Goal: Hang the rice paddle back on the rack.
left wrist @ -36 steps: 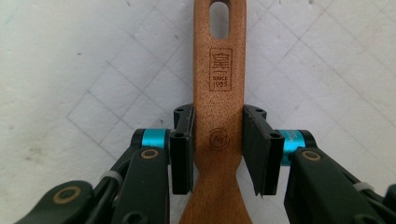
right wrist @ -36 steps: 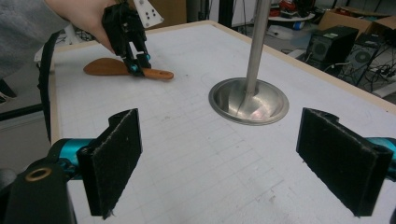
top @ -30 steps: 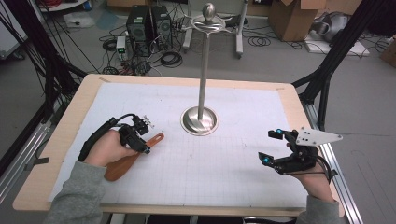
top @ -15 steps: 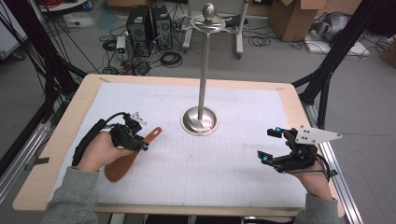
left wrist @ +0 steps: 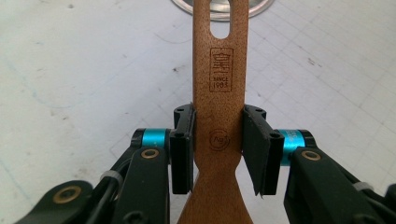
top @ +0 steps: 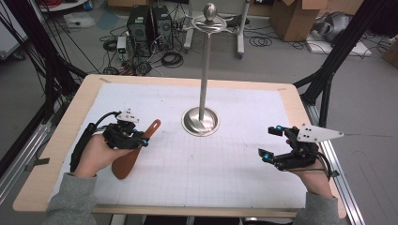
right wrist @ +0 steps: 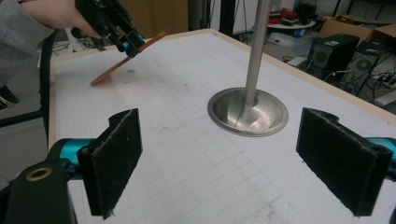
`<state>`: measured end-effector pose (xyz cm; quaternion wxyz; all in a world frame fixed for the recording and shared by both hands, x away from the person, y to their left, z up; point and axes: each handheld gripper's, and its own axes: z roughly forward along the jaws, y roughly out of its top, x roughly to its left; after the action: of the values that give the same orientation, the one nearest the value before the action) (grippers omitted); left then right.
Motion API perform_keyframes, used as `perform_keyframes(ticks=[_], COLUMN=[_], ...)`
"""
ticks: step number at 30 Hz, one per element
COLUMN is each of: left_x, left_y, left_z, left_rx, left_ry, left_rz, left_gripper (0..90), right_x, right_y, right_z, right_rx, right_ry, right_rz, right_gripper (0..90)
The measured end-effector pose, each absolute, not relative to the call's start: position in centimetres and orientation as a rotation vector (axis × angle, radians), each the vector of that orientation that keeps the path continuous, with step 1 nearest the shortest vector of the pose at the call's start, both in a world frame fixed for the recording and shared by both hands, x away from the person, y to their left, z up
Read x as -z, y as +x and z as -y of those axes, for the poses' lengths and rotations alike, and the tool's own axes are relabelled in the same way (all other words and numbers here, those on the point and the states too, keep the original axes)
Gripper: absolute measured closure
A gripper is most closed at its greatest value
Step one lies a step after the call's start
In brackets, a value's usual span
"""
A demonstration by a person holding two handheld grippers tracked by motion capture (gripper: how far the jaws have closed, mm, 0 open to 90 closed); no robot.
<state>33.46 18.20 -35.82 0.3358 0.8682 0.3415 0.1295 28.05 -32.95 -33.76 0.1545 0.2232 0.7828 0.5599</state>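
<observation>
A brown wooden spatula with a slotted handle is tilted over the left part of the white mat. Its handle end points up toward the stand and its blade hangs low near the mat. My left gripper is shut on the handle's narrow neck, one pad pressed on each edge. A tall metal stand on a round base rises from the middle of the table. My right gripper rests at the right side, jaws wide open with nothing between them.
The white gridded mat covers a wooden table whose edges lie close on all sides. Computer cases, cables and cardboard boxes sit on the floor beyond the far edge. Black frame struts stand at the right.
My left gripper has risen and moved slightly toward the stand, lifting the spatula's handle end higher. The right gripper has stayed where it was.
</observation>
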Motion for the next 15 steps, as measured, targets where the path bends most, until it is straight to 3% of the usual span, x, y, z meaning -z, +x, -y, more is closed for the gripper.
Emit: perform_keyframes(ticks=[15], left_x=[34.93], left_y=[32.75], left_z=[-18.19], left_rx=[-0.372], left_ry=[2.103], left_rz=[-0.842], left_gripper=[65.5], right_x=[33.73], right_y=[28.52], right_z=[32.55], right_rx=[-1.611], right_ry=[0.633], right_rz=[-2.243], right_gripper=[13.2])
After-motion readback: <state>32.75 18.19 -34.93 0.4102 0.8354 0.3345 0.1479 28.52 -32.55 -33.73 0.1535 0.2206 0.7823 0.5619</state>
